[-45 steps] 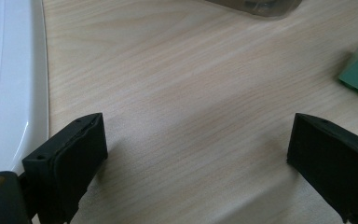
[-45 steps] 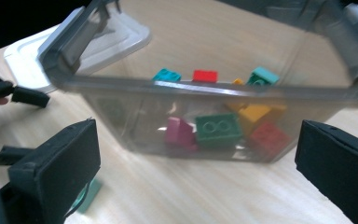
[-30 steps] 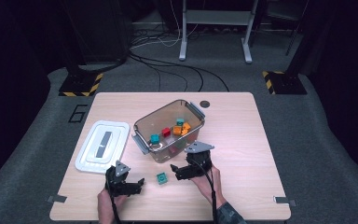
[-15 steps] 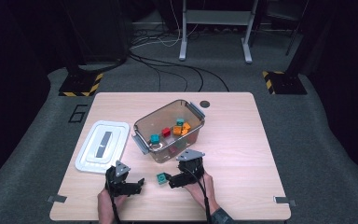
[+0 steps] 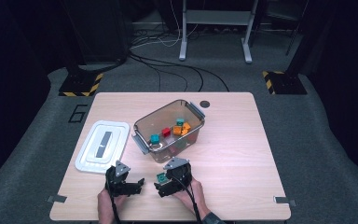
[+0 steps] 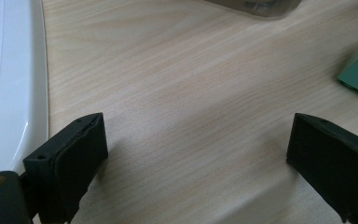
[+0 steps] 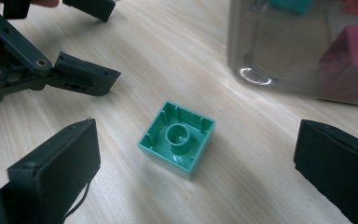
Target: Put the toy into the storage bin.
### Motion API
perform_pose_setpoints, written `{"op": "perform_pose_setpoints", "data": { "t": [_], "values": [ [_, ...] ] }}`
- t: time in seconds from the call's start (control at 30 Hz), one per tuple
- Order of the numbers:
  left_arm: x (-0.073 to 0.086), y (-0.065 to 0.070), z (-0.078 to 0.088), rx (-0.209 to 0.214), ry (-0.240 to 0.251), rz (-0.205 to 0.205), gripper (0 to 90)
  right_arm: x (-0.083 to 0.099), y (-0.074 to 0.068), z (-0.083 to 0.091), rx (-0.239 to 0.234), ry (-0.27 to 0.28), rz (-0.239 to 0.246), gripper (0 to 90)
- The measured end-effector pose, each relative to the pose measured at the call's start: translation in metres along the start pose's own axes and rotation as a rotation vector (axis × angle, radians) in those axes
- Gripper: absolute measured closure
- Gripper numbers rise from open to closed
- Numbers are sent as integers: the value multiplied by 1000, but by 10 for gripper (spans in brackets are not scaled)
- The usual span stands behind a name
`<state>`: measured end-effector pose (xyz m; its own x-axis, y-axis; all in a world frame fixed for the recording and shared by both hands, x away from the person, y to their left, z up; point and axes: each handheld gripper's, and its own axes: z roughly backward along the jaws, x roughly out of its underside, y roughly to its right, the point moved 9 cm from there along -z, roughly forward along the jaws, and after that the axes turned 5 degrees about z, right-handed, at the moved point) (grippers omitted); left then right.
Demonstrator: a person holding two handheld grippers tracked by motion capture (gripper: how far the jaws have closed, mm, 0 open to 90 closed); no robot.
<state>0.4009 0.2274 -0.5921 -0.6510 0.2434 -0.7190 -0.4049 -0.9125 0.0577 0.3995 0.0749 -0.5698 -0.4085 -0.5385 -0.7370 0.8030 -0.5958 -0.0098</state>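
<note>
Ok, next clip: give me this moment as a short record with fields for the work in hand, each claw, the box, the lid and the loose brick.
work in hand: right claw lined up on the green brick
right claw state: open, jaws either side of the brick, not touching it
left claw: open, nothing between its jaws, beside the lid
green brick: on the table, hollow side up, just outside the box
clear box: open, holds teal, red and orange bricks
white lid: flat on the table, left of the box
</note>
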Motion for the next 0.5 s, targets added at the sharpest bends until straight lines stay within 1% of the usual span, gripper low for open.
{"op": "perform_pose_setpoints", "data": {
  "t": [0.03, 0.07, 0.1, 0.13, 0.17, 0.2, 0.23, 0.27, 0.3, 0.37, 0.4, 0.47, 0.5],
  "values": [
    [0, 0, 0, 0, 0, 0, 46, 0, -1, -2, 1, 6, 6, 42],
    [0, 0, 0, 0, 0, 0, 47, 0, -1, -2, 1, 6, 6, 42],
    [0, 0, 0, 1, 1, 2, 47, 1, -4, -5, 1, -6, 2, 129],
    [0, 0, 0, 1, 2, 3, 47, 1, -4, -6, 2, -1, 15, 150],
    [0, 0, 0, 2, 1, 2, 47, 2, -5, -8, 5, -11, 12, 195],
    [0, 0, 0, 2, 1, 2, 47, 2, -5, -8, 5, -11, 12, 195],
    [0, 0, 0, 1, 2, 2, 47, 2, -6, -9, 3, -13, 17, 233],
    [0, 0, 0, 1, 2, 3, 47, 3, -7, -11, 10, -23, 23, 338],
    [0, 0, 0, 1, 1, 3, 47, 4, -8, -11, 3, -30, 14, 359],
    [0, 0, 0, 1, 2, 2, 47, 5, -6, -10, 8, -32, 22, 448],
    [0, 0, 0, 1, 2, 2, 47, 5, -6, -10, 8, -32, 22, 448],
    [0, 0, 0, 0, 2, 3, 47, 6, -5, -9, 1, -27, 25, 508],
    [0, 0, 0, 2, 1, 2, 47, 7, -4, -7, 2, -32, 14, 550]
  ]
}}
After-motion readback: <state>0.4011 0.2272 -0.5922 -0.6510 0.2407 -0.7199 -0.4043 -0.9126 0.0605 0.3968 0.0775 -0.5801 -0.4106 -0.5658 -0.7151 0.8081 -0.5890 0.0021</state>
